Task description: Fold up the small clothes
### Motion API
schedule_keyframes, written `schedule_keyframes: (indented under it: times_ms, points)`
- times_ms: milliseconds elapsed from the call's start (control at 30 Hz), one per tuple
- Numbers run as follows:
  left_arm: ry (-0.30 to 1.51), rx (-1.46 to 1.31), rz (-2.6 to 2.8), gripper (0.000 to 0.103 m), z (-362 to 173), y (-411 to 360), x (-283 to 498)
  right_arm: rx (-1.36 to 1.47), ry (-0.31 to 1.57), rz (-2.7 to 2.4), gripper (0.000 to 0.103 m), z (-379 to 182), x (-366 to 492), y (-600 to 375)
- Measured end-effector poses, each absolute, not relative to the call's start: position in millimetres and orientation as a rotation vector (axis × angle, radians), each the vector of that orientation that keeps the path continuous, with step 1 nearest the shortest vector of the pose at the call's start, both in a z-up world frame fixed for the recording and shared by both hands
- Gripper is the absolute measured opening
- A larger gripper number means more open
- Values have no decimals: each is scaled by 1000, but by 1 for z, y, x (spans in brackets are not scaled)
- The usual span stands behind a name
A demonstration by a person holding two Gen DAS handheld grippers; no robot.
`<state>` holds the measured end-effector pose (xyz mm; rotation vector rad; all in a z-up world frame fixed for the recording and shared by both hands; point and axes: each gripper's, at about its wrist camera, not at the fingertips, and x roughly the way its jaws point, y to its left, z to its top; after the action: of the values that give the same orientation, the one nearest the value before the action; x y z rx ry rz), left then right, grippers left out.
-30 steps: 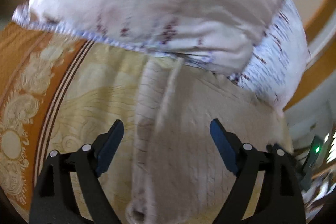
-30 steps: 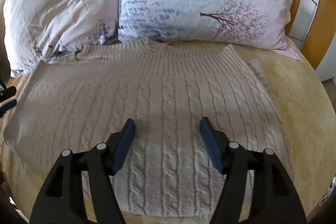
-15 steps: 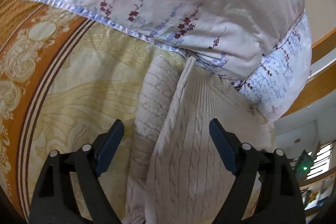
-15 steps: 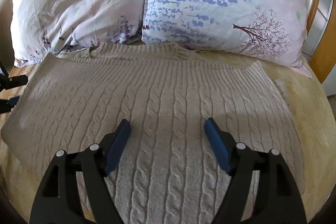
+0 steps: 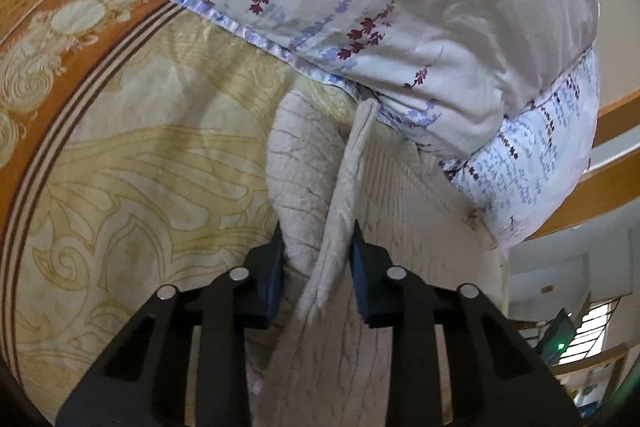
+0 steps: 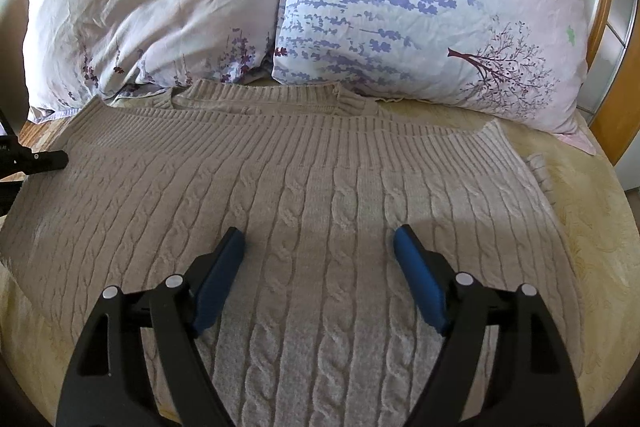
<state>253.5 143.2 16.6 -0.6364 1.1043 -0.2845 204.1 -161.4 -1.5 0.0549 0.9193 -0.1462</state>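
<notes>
left tool [image 5: 316, 247] closing on sweater [image 6: 320, 187] side edge, to lift for folding | right tool [image 6: 318, 259] opening wide, empty, above sweater

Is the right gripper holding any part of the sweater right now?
No. The right gripper hovers over the sweater with its jaws wide apart, and the knit lies flat between them.

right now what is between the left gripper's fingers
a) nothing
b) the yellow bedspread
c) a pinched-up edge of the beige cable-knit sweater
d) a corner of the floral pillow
c: in the left wrist view the left gripper has its jaws closing on a raised fold at the edge of the beige cable-knit sweater, while the floral pillow lies beyond it and the yellow bedspread off to the side.
</notes>
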Motion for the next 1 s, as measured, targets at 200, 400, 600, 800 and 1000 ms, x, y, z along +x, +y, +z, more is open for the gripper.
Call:
schedule_keyframes:
  times_ms: [200, 400, 600, 800, 1000]
  points:
    - [1090, -745, -328, 20, 28, 143, 252, 59, 914, -131, 80, -1, 205, -163]
    - [1063, -800, -399, 18, 51, 121, 254, 131, 899, -88, 80, 5, 200, -174]
    - [998, -839, -502, 17, 78, 86, 252, 233, 847, -48, 80, 19, 189, -194]
    - [992, -856, -588, 16, 95, 38, 254, 271, 776, -56, 80, 36, 169, -221]
    - [1047, -864, -714, 16, 95, -39, 257, 286, 734, -117, 80, 47, 150, -254]
